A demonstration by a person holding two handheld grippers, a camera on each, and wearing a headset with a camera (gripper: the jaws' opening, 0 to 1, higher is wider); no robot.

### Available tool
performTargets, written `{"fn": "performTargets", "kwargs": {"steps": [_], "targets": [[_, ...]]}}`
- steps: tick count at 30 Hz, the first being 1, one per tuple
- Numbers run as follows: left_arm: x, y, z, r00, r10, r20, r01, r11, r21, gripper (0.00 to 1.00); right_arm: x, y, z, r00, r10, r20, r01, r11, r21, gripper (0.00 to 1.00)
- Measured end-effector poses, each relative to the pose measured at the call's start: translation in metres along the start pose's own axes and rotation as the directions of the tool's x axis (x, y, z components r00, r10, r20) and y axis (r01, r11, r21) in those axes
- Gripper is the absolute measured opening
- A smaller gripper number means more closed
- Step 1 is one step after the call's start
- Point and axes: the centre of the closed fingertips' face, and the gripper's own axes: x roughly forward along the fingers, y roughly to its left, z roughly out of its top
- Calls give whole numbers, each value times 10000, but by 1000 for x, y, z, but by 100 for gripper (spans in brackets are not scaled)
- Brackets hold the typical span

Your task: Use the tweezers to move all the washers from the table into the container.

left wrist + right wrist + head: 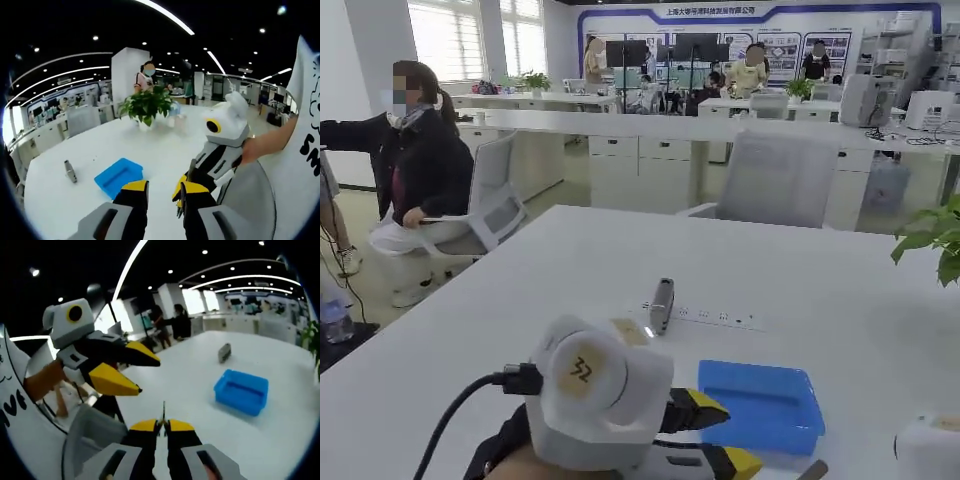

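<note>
Right gripper (163,426) pinched narrow on the tweezers (163,412), long axis running straight out past the jaws. Left gripper (162,191) spread wide, holding nothing. Blue container (241,391) on table (280,440), ahead-right of tweezers' tip, well apart. Washers too small to make out

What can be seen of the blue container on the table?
The blue container is a shallow, rectangular, open-topped tray, plastic by its look, with low walls and rounded corners. It sits flat and upright on the white table, with bare tabletop around it and nothing but the table touching it. Its inside looks plain blue; no washers can be made out in it.
</note>
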Motion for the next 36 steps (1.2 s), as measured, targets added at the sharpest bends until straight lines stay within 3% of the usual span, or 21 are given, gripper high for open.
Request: {"fn": "performTargets", "kwargs": {"steps": [2, 4, 5, 6, 8, 10, 13, 14, 17, 18, 19, 22, 23, 27, 31, 36], "targets": [[3, -5, 2, 9994, -317, 124, 316, 9994, 157, 19, -1, 3, -5, 9995, 190, -244, -194, 9997, -176, 4], [6, -12, 2, 9973, -737, 3, 737, 9972, 151, 17, -1, 5, -9, 9981, 290, -536, -310, 9988, -374, 4], [6, -16, 1, 9950, -995, -72, 995, 9950, 76, 16, -1, 5, -11, 9973, 359, -637, -390, 9980, -488, 4], [7, -25, 0, 9876, -1557, -203, 1557, 9878, -29, 15, -1, 7, -12, 9964, 447, -714, -488, 9972, -571, 4], [8, -28, 3, 9839, -1781, -119, 1781, 9840, -9, 12, -1, 12, -17, 9919, 809, -978, -872, 9942, -627, 4], [9, -32, 2, 9777, -2072, -329, 2073, 9783, -14, 9, 0, 15, -20, 9875, 1020, -1204, -1115, 9910, -745, 4], [8, -45, 3, 9547, -2939, -468, 2940, 9558, -50, 8, 1, 23, -28, 9721, 1475, -1827, -1727, 9762, -1310, 4], [8, -46, 4, 9530, -2994, -469, 2995, 9541, -57, 8, 0, 26, -30, 9666, 1641, -1968, -1940, 9704, -1436, 4], [7, -54, 3, 9296, -3601, -786, 3612, 9325, -4, 8, -1, 32, -34, 9537, 1863, -2363, -2320, 9553, -1831, 4], [7, -54, 4, 9270, -3668, -780, 3678, 9299, -23, 8, -2, 34, -36, 9491, 1945, -2478, -2441, 9513, -1881, 4], [5, -59, 4, 9134, -3984, -837, 3994, 9168, -54, 7, -3, 35, -37, 9465, 2010, -2525, -2523, 9487, -1905, 4], [2, -66, 2, 8865, -4497, -1092, 4511, 8924, -130, 6, -5, 39, -40, 9355, 2235, -2736, -2817, 9393, -1959, 4], [1, -68, -2, 8764, -4629, -1332, 4652, 8851, -149, 6, -5, 40, -41, 9323, 2284, -2805, -2899, 9355, -2018, 4], [5, -70, -3, 8674, -4777, -1393, 4802, 8770, -172, 3, -8, 43, -46, 9161, 2472, -3155, -3240, 9201, -2199, 4], [4, -76, -10, 8430, -5093, -1732, 5149, 8571, -147, 2, -10, 45, -50, 8995, 2568, -3533, -3516, 9057, -2368, 4], [7, -75, -12, 8411, -5142, -1681, 5182, 8550, -222, 0, -10, 43, -52, 8878, 2592, -3804, -3692, 8945, -2522, 3]]}}
